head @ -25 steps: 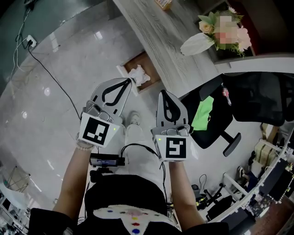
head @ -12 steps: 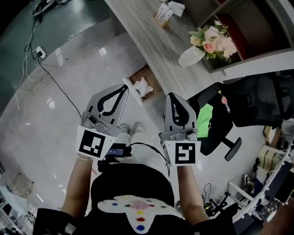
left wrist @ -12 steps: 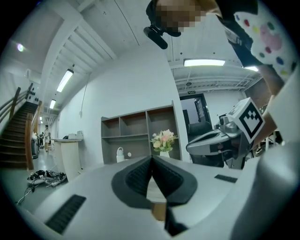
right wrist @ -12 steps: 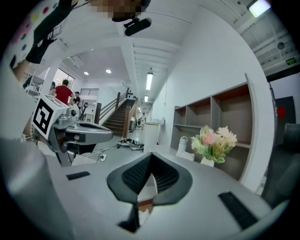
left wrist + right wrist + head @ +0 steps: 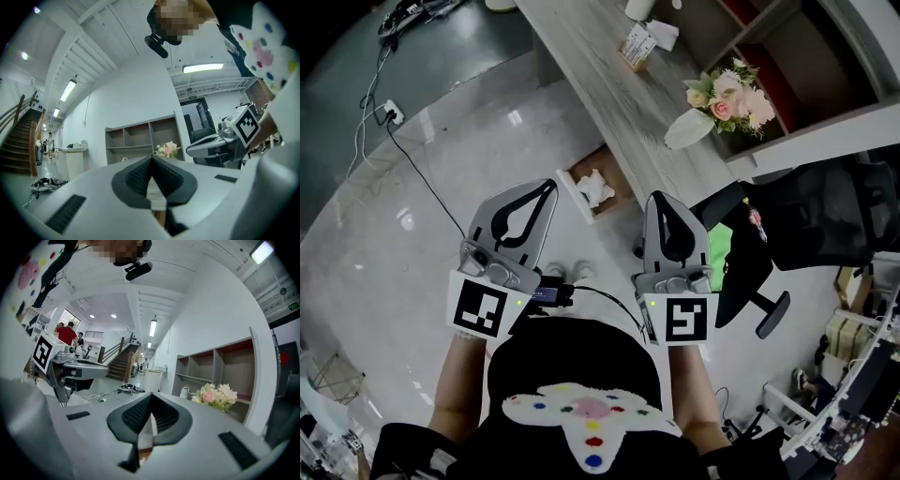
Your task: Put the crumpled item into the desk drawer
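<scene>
My left hand-held gripper (image 5: 549,185) has its jaws pressed together, the dark pads meeting at the tip, and nothing sits between them; its own view shows only the far table edge through the gap lower down. My right hand-held gripper (image 5: 660,196) is closed the same way, tips together and empty. I hold the two side by side in front of my body, apart from each other, both pointing towards the table (image 5: 609,89). The crumpled item (image 5: 593,187), a white wad, lies inside the open drawer (image 5: 573,194) under the table's near edge. In the head view the wad shows between my two gripper tips. Neither gripper touches the wad or the drawer. A bunch of flowers (image 5: 727,94) lies on the table further along.
</scene>
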`<state>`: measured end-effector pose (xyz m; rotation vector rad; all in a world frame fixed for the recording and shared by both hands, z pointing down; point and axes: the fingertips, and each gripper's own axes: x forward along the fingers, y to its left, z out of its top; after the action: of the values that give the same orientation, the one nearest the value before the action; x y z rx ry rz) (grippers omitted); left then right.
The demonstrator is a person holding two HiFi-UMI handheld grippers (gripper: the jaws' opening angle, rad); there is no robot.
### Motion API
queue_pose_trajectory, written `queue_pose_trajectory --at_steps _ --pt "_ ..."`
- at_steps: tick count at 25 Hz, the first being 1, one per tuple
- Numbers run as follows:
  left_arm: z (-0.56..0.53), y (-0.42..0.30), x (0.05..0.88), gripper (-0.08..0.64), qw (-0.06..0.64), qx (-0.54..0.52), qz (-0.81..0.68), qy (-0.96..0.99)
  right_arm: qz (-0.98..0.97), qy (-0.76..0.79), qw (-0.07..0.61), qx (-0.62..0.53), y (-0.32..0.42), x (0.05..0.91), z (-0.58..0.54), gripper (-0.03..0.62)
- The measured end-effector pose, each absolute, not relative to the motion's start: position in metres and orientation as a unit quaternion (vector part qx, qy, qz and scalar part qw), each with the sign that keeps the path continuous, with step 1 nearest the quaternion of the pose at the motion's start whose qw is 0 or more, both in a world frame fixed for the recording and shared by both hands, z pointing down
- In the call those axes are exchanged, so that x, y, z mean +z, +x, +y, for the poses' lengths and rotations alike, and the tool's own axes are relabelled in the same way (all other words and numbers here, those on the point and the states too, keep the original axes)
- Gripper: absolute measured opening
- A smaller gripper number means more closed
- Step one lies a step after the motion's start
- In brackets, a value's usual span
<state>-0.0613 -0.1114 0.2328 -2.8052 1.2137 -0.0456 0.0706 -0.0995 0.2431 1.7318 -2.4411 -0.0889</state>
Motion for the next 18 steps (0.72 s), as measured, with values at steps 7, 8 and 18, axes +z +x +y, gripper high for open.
queue_pose_trajectory --at_steps 7,8,18 --pt "-0.112 -0.078 0.224 0.012 0.053 -0.016 0.417 -0.907 -0.816 0.573 0.074 -0.035 0.071 0.235 -0.095 0.003" --pt "-0.112 -0.079 0.222 0.012 0.053 -0.014 0.418 -0.907 -0.816 0.573 0.074 -0.036 0.071 0.233 -0.095 0.003" --pt "-0.106 -0.078 0.222 0.012 0.053 -0.015 0.416 -0.908 -0.819 0.567 0.079 -0.041 0.067 0.23 -0.092 0.003"
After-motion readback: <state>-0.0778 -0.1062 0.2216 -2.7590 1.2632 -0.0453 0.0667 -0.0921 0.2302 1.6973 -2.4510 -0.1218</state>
